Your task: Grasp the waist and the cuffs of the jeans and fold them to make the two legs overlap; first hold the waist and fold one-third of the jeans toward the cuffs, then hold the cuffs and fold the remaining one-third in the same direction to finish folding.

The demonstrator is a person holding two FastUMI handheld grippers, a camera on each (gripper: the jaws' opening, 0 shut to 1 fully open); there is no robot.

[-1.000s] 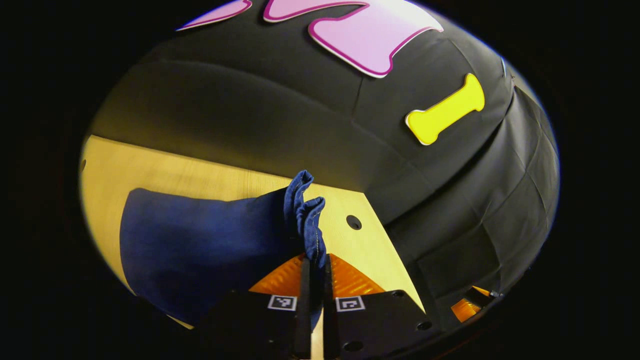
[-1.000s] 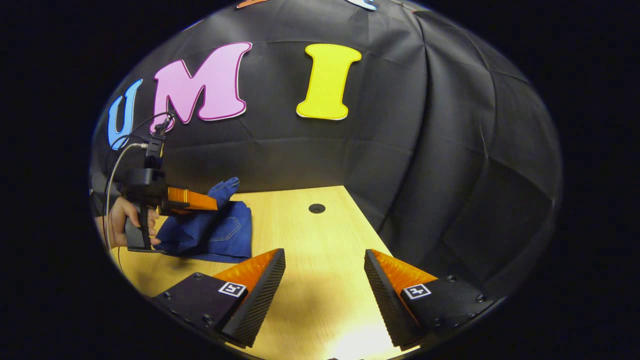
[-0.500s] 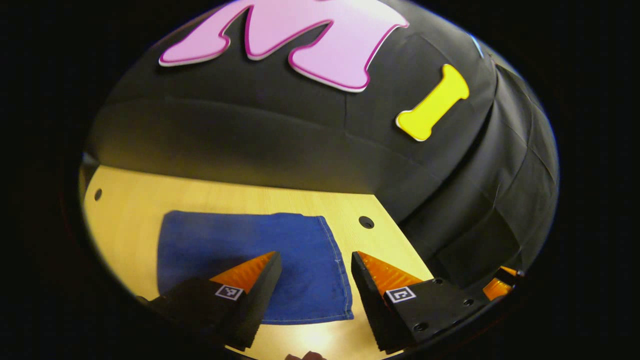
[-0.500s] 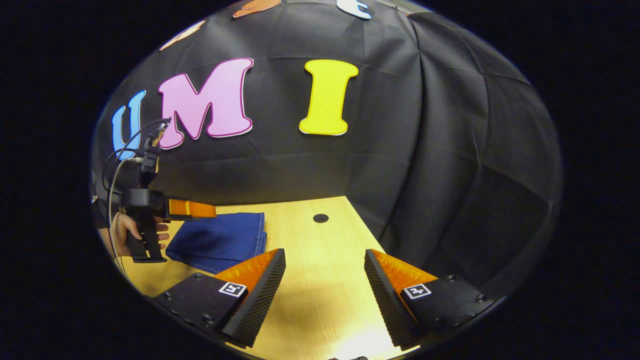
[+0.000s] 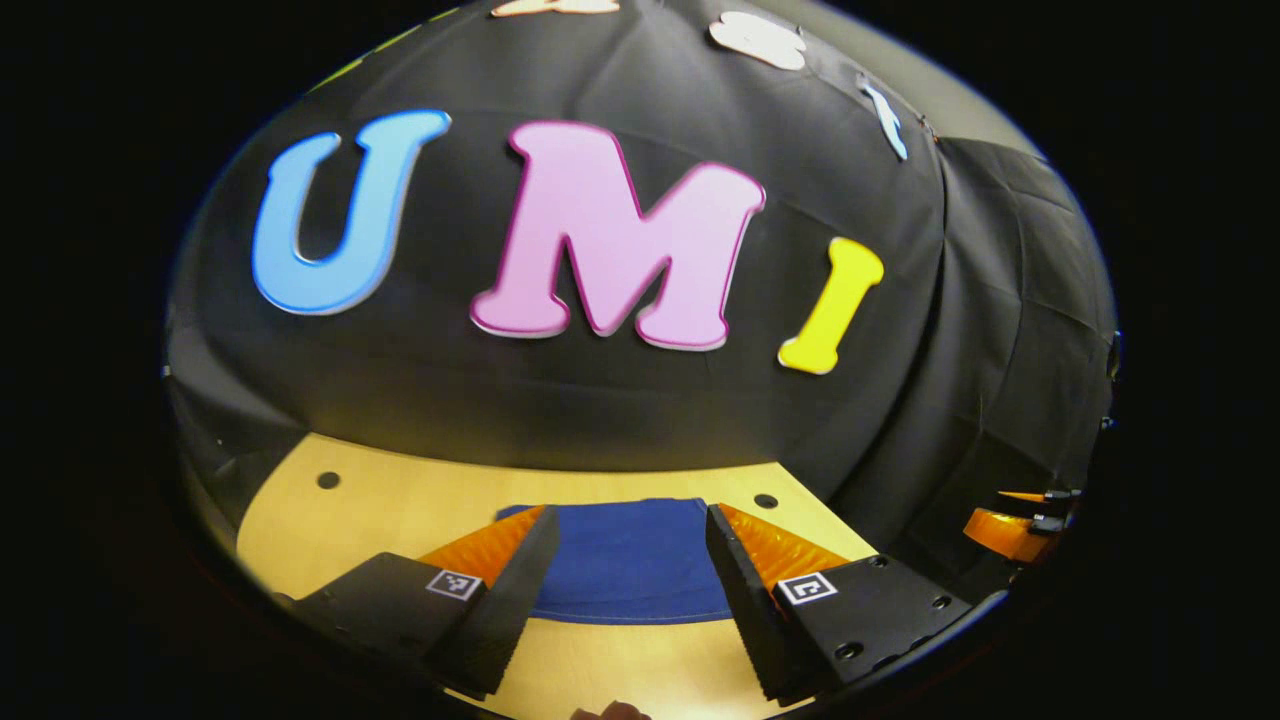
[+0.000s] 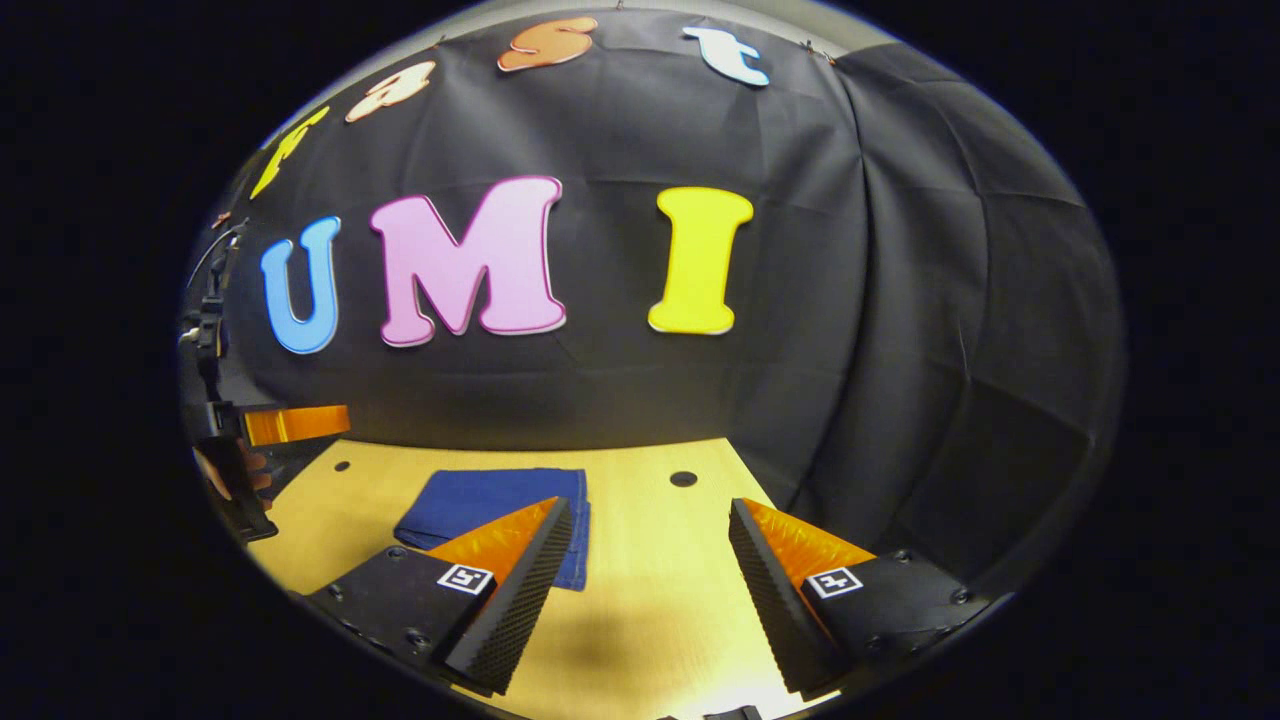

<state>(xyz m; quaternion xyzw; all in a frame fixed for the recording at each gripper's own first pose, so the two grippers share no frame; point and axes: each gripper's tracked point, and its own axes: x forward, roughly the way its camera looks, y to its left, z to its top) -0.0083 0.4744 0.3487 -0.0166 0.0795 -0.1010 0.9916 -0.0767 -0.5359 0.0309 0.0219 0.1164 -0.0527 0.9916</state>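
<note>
The jeans [image 5: 630, 555] are dark blue denim, folded into a compact flat rectangle. The bundle lies on the light wooden table [image 5: 400, 500], toward its far edge and near the black wall. In the left gripper view, the near edge of the bundle forms a clean line with a visible seam. In the right gripper view, the jeans [image 6: 480, 498] show stacked layers along the right side. No fabric is raised or held.
</note>
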